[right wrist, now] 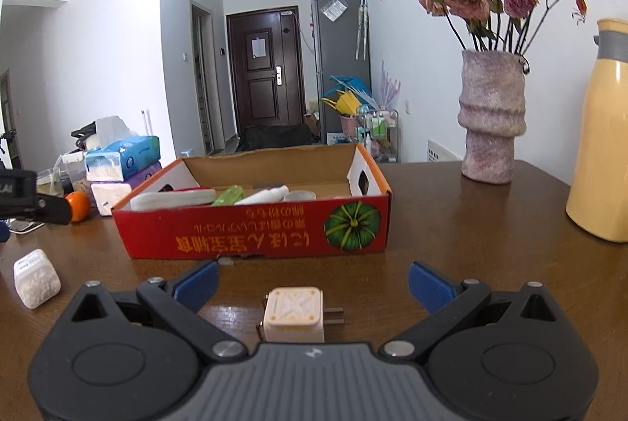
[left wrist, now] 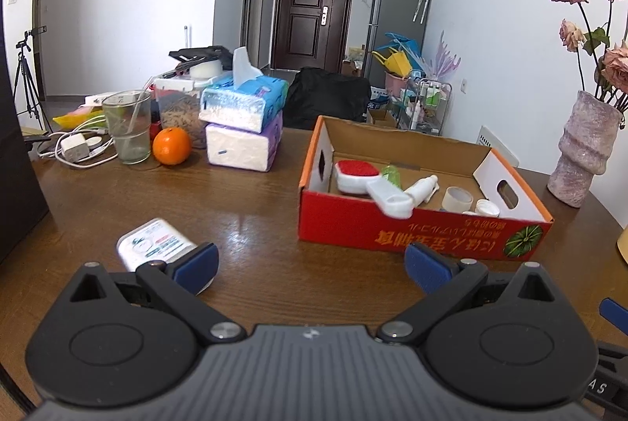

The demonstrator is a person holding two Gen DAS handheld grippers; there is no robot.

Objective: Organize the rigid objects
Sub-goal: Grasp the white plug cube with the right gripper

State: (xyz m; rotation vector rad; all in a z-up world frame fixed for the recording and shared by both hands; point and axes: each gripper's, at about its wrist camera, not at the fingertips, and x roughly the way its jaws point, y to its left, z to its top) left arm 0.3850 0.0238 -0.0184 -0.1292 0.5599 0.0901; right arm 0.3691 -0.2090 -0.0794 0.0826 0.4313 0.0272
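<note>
Right gripper [right wrist: 312,283]: jaws wide, empty
Plug adapter [right wrist: 293,315]: centred between the jaws, prongs pointing right
Left gripper [left wrist: 310,264]: wide, pill box [left wrist: 155,242] beside its left finger

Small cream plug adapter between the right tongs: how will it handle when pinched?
The cream cube-shaped plug adapter looks rigid, so it probably won't deform. Its flat sides should suit the open right tongs. It likely won't roll, though the metal prongs sticking out on one side might twist it off-centre.

Both wrist cams low, facing box [left wrist: 412,232].
</note>
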